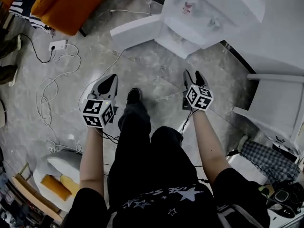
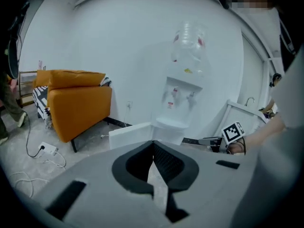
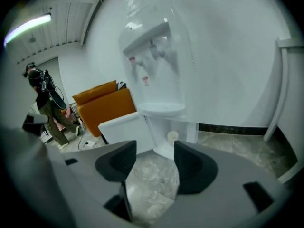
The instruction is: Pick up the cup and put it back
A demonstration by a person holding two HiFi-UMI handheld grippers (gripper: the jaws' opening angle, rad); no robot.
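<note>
A small pale cup (image 3: 172, 137) stands in the low open compartment of the white water dispenser (image 3: 156, 80), straight ahead of my right gripper (image 3: 151, 156) and well beyond it. That gripper is open, with only floor between its jaws. My left gripper (image 2: 153, 145) is shut and empty, and it points at the same dispenser (image 2: 183, 94) from farther left. In the head view both grippers hang over the marble floor in front of my legs, the left gripper (image 1: 110, 80) and the right gripper (image 1: 194, 76), short of the dispenser (image 1: 190, 18).
A white box-like panel (image 1: 137, 32) juts out left of the dispenser. An orange sofa (image 1: 66, 4) stands at far left, with a power strip (image 1: 58, 45) and loose cables (image 1: 47, 99) on the floor. White furniture (image 1: 280, 103) lies to the right. A person (image 3: 45, 103) stands far left.
</note>
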